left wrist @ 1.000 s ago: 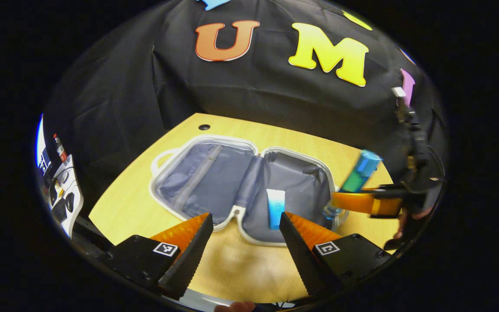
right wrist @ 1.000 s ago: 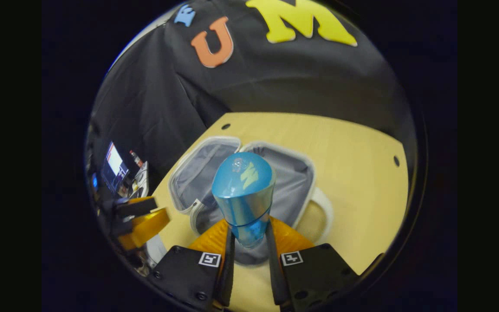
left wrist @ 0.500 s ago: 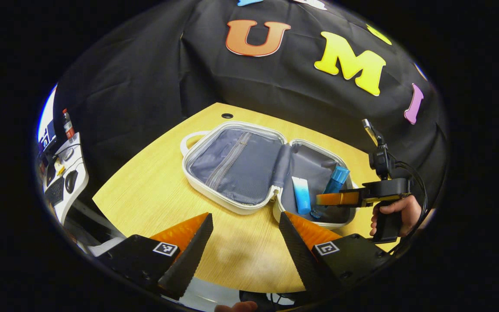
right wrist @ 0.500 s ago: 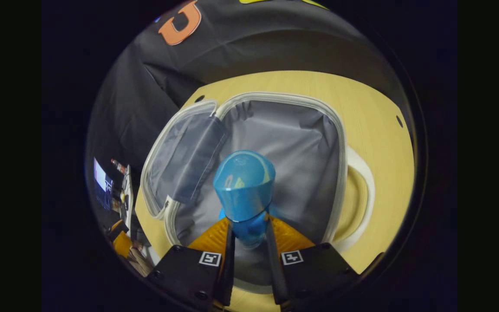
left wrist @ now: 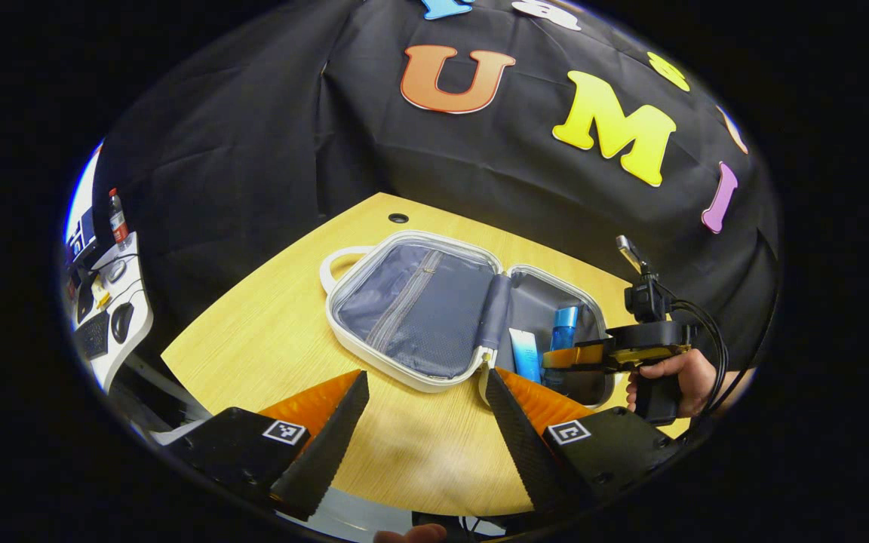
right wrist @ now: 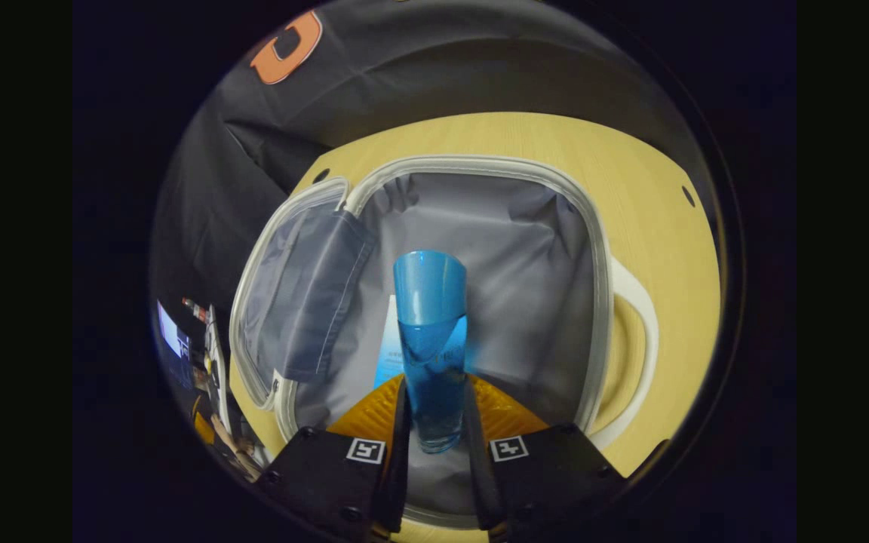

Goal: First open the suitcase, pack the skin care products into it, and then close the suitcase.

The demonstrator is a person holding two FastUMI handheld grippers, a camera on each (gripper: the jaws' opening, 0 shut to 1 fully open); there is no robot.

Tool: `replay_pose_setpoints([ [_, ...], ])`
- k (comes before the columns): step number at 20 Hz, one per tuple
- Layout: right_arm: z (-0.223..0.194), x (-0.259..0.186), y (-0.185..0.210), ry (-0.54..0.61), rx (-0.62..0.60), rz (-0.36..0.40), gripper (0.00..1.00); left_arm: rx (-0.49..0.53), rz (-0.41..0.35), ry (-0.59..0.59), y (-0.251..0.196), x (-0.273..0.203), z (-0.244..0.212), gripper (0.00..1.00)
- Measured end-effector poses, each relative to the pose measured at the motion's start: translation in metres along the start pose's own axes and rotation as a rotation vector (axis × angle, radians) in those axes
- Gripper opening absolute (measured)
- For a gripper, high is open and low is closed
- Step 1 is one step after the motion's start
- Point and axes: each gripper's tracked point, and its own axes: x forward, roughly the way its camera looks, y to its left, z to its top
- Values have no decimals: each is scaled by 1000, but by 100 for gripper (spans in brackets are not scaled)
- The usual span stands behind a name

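The white suitcase (left wrist: 344, 343) lies open flat on the wooden table, its grey lining showing. My right gripper (right wrist: 434, 422) is shut on a blue bottle (right wrist: 430, 332), which lies low in the right half of the suitcase (right wrist: 548, 302). A white-and-blue tube (right wrist: 388, 347) rests in that half just left of the bottle. In the left gripper view the tube (left wrist: 526, 353) and the bottle (left wrist: 563, 324) lie side by side, with the right gripper (left wrist: 566, 357) held by a hand (left wrist: 676, 373). My left gripper (left wrist: 427, 411) hangs open over the table's front edge, nothing between its fingers.
The left half of the suitcase has a zipped mesh pocket (left wrist: 412, 309). A handle (right wrist: 631, 339) sticks out on the right side. A desk with a bottle and devices (left wrist: 102, 286) stands beyond the table's left edge. Bare wood (left wrist: 253, 332) lies left of the suitcase.
The right gripper has lowered the blue bottle from a raised tilt down flat into the right half of the suitcase. The left gripper has pulled back slightly and stays open.
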Motion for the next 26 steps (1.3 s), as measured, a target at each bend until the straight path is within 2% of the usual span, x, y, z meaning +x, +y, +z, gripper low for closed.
replay_pose_setpoints([
  [3, 0, 4, 0, 14, 11, -26, 31, 10, -22, -24, -3, -4, 4, 100],
  [4, 0, 5, 0, 19, 12, -34, 34, 10, -29, -27, -4, -6, 5, 100],
  [12, 0, 11, -3, 60, 13, -82, 35, 14, -45, -56, -1, -11, 15, 100],
  [18, -2, 9, -2, 55, -5, -84, 37, 6, -59, -45, -1, -9, 12, 100],
  [20, -2, 4, -1, 44, -27, -83, 41, 2, -80, -49, -2, -7, 15, 100],
  [23, -8, -12, 3, 27, -76, -55, 49, -40, -154, -76, -12, -4, 27, 100],
  [26, -9, -35, 6, -26, -183, -50, 65, -37, -149, -111, 4, 0, 39, 99],
])
